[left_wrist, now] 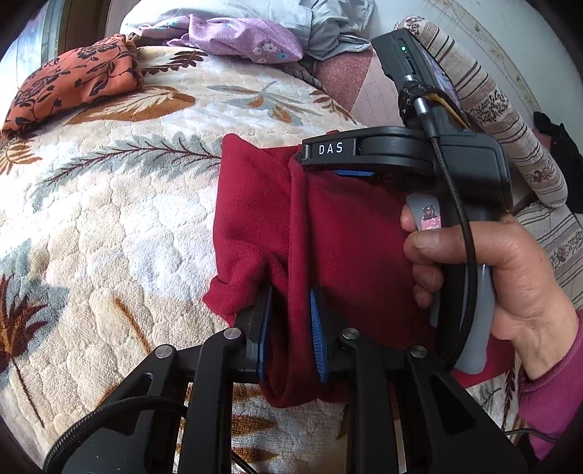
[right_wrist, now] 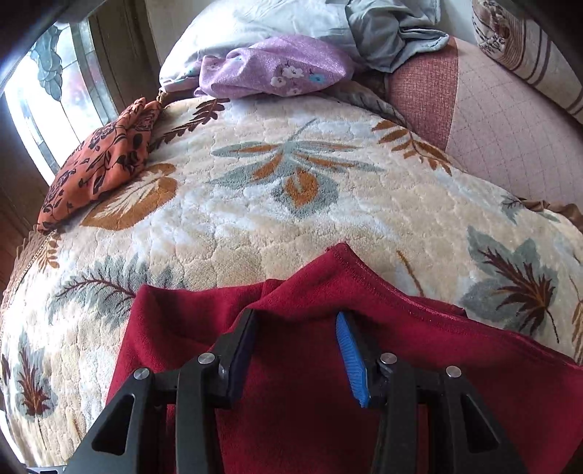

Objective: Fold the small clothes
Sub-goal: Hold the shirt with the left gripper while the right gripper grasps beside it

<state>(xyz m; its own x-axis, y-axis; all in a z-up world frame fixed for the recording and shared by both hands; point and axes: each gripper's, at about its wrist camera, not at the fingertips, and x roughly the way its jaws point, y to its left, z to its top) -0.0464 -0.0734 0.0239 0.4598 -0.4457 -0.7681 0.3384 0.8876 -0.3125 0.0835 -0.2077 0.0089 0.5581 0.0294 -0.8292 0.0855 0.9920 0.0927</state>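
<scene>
Left wrist view: one dark red garment (left_wrist: pixel 328 233) lies on the leaf-patterned blanket (left_wrist: pixel 120 218), bunched into a thick fold. The left gripper (left_wrist: pixel 289 310) has its two blue-padded fingers set a little apart with that fold running between them; the pads look to be pressing the cloth, though the contact itself is hard to make out. The right gripper (left_wrist: pixel 335 164), held in the person's right hand (left_wrist: pixel 510 269), sits over the garment's far edge, its tip buried in the fabric.

In the right wrist view, the right gripper (right_wrist: pixel 297 328) stands wide apart, both fingers resting on the red cloth and nothing clamped between them. Three other cloth items sit at the blanket's far side: one orange floral piece (right_wrist: pixel 98 167), one lilac flowered piece (right_wrist: pixel 277 71) and one crumpled grey-blue garment (right_wrist: pixel 386 32).
</scene>
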